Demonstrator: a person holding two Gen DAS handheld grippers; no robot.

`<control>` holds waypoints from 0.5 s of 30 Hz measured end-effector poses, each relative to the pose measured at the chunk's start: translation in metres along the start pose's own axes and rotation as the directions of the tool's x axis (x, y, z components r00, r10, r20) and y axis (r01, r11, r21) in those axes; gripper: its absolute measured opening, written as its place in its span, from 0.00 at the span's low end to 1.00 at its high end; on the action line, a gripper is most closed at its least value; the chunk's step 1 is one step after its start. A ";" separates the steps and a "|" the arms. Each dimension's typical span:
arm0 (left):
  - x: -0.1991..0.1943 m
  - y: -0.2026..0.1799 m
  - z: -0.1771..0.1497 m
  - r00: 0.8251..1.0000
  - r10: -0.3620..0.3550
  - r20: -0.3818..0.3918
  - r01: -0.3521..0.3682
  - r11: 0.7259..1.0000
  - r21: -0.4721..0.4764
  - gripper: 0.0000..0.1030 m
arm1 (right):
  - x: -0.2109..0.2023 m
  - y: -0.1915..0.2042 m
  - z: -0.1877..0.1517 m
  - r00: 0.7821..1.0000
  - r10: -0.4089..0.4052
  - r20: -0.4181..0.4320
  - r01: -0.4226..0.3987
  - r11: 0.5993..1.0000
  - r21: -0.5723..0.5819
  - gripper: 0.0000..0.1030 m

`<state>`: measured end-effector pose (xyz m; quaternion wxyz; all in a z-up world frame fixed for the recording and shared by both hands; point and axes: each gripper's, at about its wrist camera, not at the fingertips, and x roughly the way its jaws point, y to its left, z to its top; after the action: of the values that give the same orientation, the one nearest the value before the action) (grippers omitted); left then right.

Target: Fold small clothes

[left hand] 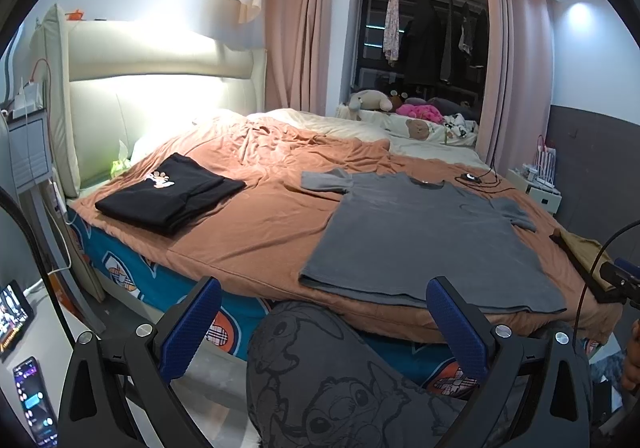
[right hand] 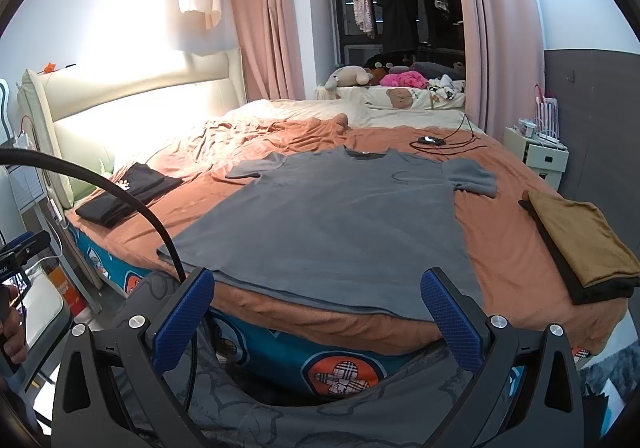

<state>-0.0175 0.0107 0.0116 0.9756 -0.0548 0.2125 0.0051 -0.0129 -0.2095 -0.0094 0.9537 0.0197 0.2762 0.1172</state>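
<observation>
our left gripper (left hand: 324,312) and right gripper (right hand: 316,304) both hang with jaws spread wide and empty, held off the near edge of the bed (right hand: 360,332) above our cartoon-print trousers (left hand: 340,376). just past the fingertips the grey t-shirt (right hand: 332,224) lies flat and unfolded on the orange sheet (left hand: 260,232) — hem toward us, sleeves out. further off we see a folded black shirt (left hand: 172,195) to the left and a folded tan garment (right hand: 580,240) to the right.

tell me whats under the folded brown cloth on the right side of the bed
The brown cloth lies on a folded black garment whose edge sticks out along its near and left sides. Both rest on the orange blanket. The rest of the black piece is covered.
</observation>
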 end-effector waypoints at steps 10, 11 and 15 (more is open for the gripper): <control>-0.001 0.000 0.000 1.000 0.000 0.002 0.000 1.000 -0.001 1.00 | -0.001 0.001 -0.001 1.000 0.003 0.002 -0.003 1.000 -0.001 1.00; 0.000 0.000 0.000 1.000 0.001 0.002 -0.001 1.000 -0.001 1.00 | -0.001 0.002 -0.001 1.000 0.003 0.003 -0.003 1.000 -0.002 1.00; 0.000 0.000 0.000 1.000 0.000 0.001 0.000 1.000 -0.002 1.00 | 0.000 0.002 -0.002 1.000 0.010 -0.001 -0.010 1.000 -0.002 1.00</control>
<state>-0.0181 0.0103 0.0114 0.9757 -0.0556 0.2118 0.0056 -0.0145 -0.2082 -0.0105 0.9530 0.0200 0.2765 0.1221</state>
